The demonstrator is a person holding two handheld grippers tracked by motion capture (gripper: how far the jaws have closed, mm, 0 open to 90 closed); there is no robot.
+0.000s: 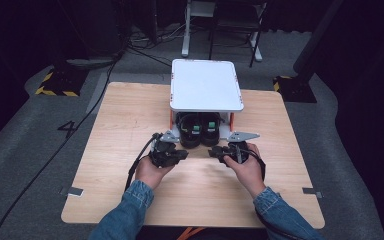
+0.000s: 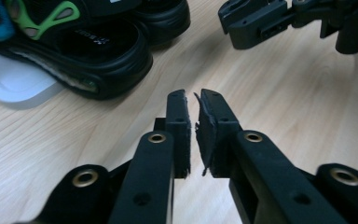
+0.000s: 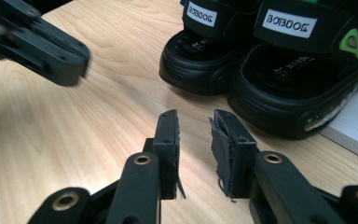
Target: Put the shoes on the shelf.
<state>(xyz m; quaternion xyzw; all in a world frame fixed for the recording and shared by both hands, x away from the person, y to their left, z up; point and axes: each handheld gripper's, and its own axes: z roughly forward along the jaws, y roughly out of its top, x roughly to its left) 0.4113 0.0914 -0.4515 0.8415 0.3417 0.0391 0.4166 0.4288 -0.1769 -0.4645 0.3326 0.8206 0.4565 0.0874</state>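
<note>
A pair of black sandals (image 1: pixel 200 131) with green straps stands on the low white base (image 2: pixel 14 86) of a small rack, heels toward me. In the right gripper view the two heels (image 3: pixel 242 70) lie just beyond my jaws, labels showing. My left gripper (image 1: pixel 184 153) hovers over the wooden table (image 1: pixel 130 125) in front of the sandals. Its pads (image 2: pixel 193 95) are almost together with nothing between them. My right gripper (image 1: pixel 213 151) faces it tip to tip. Its jaws (image 3: pixel 196 116) stand a narrow gap apart, empty.
A white shelf top (image 1: pixel 206 85) on orange legs covers the sandals from above. The opposite gripper shows close by in each gripper view, the right gripper (image 2: pixel 256 23) and the left gripper (image 3: pixel 51 51). Cables trail off the table's left side.
</note>
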